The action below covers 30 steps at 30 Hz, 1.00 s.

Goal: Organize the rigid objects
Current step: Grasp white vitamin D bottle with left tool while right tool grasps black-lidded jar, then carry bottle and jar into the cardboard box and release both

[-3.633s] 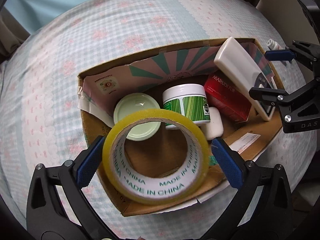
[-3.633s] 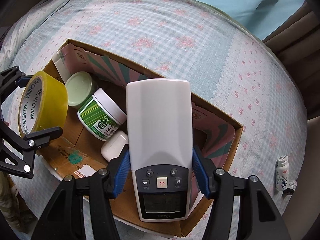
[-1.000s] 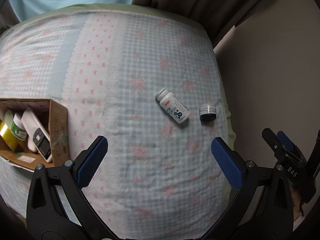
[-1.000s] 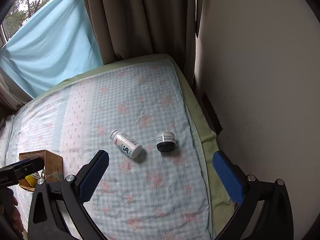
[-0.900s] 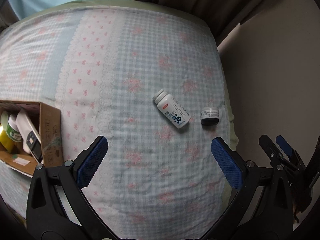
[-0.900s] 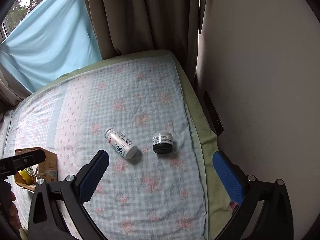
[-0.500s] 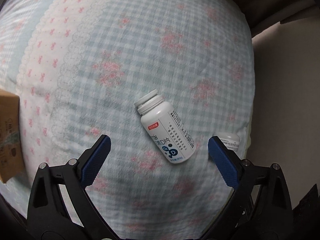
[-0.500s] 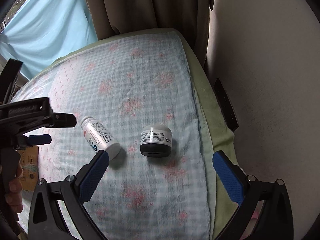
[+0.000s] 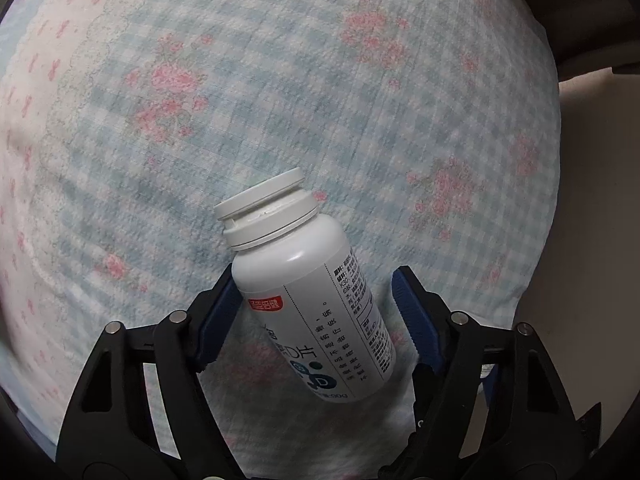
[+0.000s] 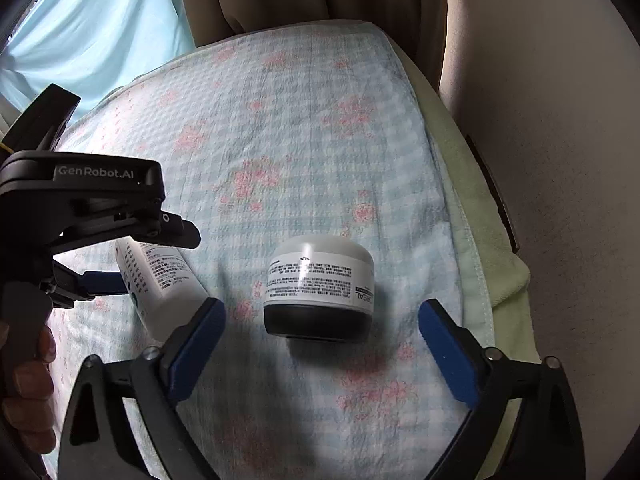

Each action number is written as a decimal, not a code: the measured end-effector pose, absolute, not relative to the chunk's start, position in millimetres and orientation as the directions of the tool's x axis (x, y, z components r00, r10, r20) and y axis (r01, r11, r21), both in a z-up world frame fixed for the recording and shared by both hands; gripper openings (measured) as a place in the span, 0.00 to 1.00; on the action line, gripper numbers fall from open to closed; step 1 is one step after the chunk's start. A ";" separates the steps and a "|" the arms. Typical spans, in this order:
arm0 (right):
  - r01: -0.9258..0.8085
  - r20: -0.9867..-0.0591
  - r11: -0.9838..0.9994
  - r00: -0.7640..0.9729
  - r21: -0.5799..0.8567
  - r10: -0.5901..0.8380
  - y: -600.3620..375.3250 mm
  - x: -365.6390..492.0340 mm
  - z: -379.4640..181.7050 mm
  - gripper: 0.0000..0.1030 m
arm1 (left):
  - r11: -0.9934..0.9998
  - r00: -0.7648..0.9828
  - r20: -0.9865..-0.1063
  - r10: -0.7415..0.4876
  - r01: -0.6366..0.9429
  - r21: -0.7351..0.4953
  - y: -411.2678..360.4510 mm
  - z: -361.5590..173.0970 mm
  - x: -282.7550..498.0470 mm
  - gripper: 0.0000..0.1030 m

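Your left hand-held gripper is around the white pill bottle, which lies on its side on the bed. One blue pad touches the bottle and the other has a small gap, so the gripper is open. The bottle has a white cap, a little red label and black writing, and its cap points away from you. Just beside the bottle, toward the wall, sits a small jar. The jar is white on top with tiny writing, and black at the bottom. Your right hand-held gripper is wide open, with the jar between its blue pads, touching neither.
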State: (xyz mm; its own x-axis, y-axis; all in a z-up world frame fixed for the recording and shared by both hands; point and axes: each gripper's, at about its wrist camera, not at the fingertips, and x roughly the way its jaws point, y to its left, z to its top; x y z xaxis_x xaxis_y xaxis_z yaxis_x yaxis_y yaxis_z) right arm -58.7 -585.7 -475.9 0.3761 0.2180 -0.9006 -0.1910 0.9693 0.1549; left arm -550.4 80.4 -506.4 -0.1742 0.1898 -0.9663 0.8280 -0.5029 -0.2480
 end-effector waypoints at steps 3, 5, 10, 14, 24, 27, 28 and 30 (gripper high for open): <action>-0.184 -0.905 0.972 0.372 0.148 0.208 -584.8 -54.6 -480.9 0.81 | -0.491 -0.179 -0.969 0.171 0.837 -0.241 80.0 -506.0 -547.9 0.57; -0.180 -0.907 0.971 0.363 0.157 0.214 -584.3 -51.9 -481.9 0.71 | -0.472 -0.201 -0.963 0.180 0.841 -0.264 78.8 -506.7 -543.7 0.56; -0.154 -0.921 0.976 0.334 0.155 0.199 -584.2 -50.2 -485.9 0.51 | -0.533 -0.192 -0.965 0.177 0.806 -0.258 85.4 -504.9 -545.0 0.55; -0.135 -0.926 0.979 0.328 0.150 0.187 -586.7 -54.0 -484.3 0.51 | -0.542 -0.203 -0.961 0.186 0.795 -0.272 88.6 -502.0 -540.3 0.53; -0.087 -0.918 0.977 0.336 0.193 0.211 -598.8 -77.1 -459.8 0.50 | -0.584 -0.273 -0.947 0.171 0.746 -0.320 88.3 -471.5 -519.2 0.49; -0.093 -0.912 0.977 0.351 0.193 0.213 -598.6 -83.9 -444.7 0.50 | -0.605 -0.304 -0.940 0.156 0.723 -0.334 86.5 -453.8 -510.9 0.49; -0.096 -0.909 0.977 0.359 0.192 0.214 -599.7 -89.9 -439.8 0.50 | -0.613 -0.314 -0.937 0.153 0.713 -0.339 83.0 -447.0 -508.9 0.49; -0.100 -0.903 0.976 0.370 0.194 0.218 -596.0 -94.5 -428.5 0.50 | -0.624 -0.334 -0.931 0.150 0.698 -0.351 69.8 -429.7 -513.9 0.49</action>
State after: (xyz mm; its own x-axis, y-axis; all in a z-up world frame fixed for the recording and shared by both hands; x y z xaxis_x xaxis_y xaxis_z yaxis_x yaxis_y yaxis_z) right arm -94.5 -596.0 -428.5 0.3697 0.2176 -0.9033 -0.1002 0.9759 0.1940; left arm -513.9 69.8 -429.7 -0.3339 0.1501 -0.9306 0.6977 -0.6245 -0.3511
